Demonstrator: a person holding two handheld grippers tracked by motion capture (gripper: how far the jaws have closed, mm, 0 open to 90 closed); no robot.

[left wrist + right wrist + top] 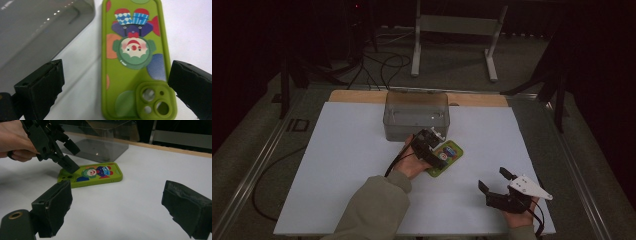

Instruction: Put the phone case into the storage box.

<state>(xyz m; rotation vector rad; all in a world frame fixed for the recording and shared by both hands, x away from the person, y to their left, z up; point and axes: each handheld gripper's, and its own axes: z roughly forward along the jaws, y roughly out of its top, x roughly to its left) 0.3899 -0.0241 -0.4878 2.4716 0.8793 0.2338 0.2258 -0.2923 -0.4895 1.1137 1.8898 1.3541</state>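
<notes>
Hovering your left tongs [435, 141], jaws apart, astride the green phone case [136, 65], its long axis running straight ahead between them.

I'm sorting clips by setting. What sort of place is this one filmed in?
Probably a lab or recording studio: a white-topped table in a dark room, cables on the floor, a metal stand behind, and handheld grippers working over a green phone case.

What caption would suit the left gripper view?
Open claw poised over a green phone case lying beside a clear box.
</notes>
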